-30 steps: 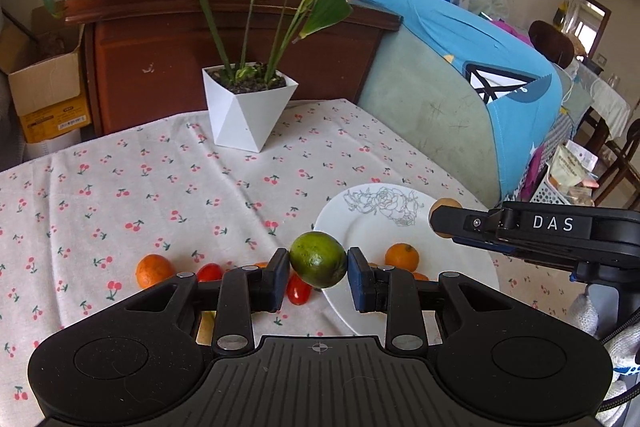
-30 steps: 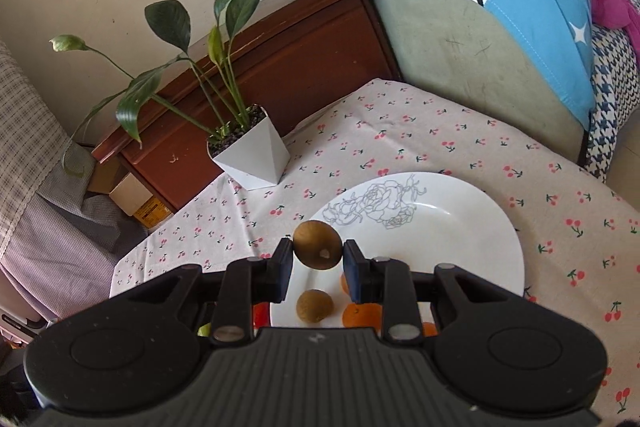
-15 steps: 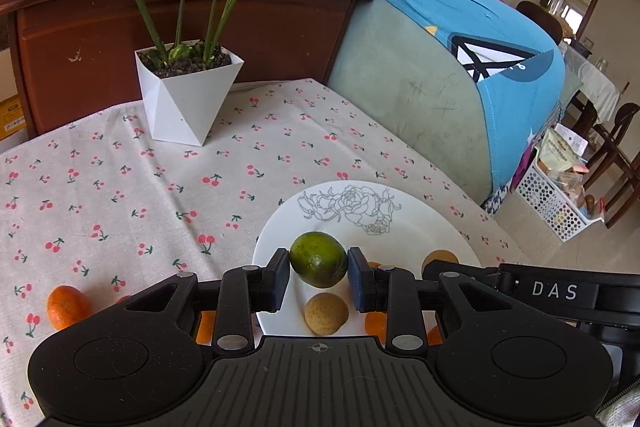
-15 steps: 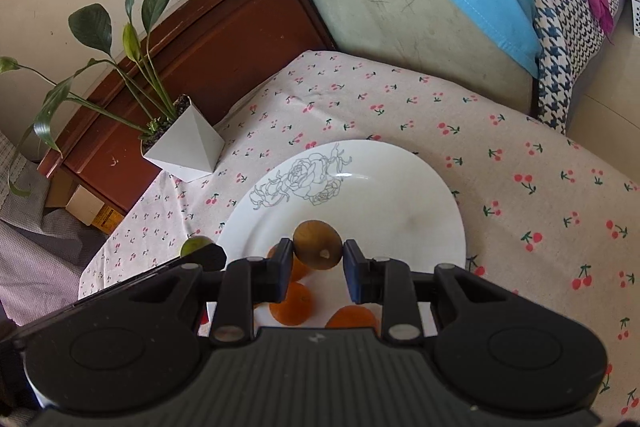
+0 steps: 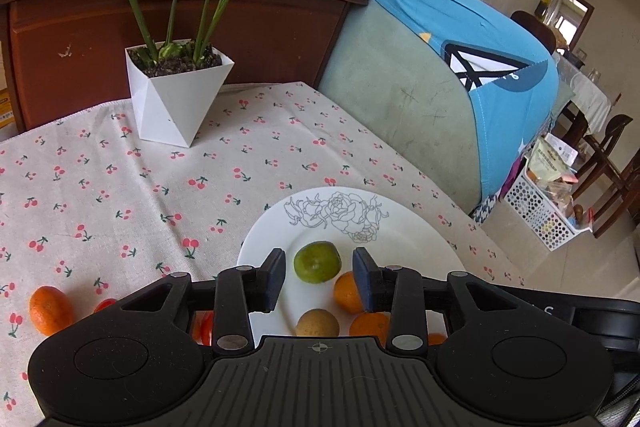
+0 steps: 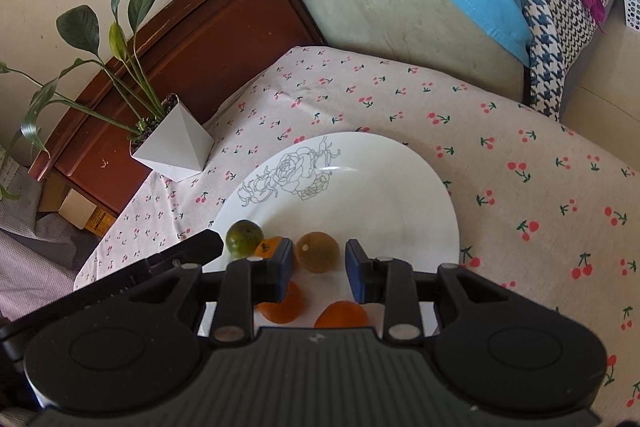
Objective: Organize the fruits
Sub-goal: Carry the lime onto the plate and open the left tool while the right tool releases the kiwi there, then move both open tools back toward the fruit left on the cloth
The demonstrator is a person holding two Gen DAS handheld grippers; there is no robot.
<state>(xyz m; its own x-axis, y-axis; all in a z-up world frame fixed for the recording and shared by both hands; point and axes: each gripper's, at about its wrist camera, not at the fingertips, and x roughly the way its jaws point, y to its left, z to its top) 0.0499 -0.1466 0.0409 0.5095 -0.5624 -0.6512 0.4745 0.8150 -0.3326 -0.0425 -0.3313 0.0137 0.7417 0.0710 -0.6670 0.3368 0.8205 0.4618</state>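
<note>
A white plate [image 5: 404, 227] with a rose drawing lies on the cherry-print cloth. My left gripper [image 5: 319, 281] is open over its near side; a green citrus [image 5: 317, 262] lies on the plate between the jaws, untouched. A brown fruit [image 5: 318, 323] and oranges [image 5: 347, 293] lie beside it. In the right wrist view my right gripper [image 6: 318, 269] is open above the plate [image 6: 380, 187]; a brown fruit [image 6: 318, 251] lies between its jaws. The green citrus [image 6: 244, 238] and oranges [image 6: 280, 303] lie to the left.
An orange [image 5: 51, 309] and red cherry tomatoes [image 5: 105, 305] lie on the cloth left of the plate. A white potted plant [image 5: 176, 99] stands at the back. A sofa with blue cloth [image 5: 460, 39] borders the table's right side.
Both grippers have moved down over the plate and opened. The green citrus and the brown fruit have left the jaws and now lie on the plate.
</note>
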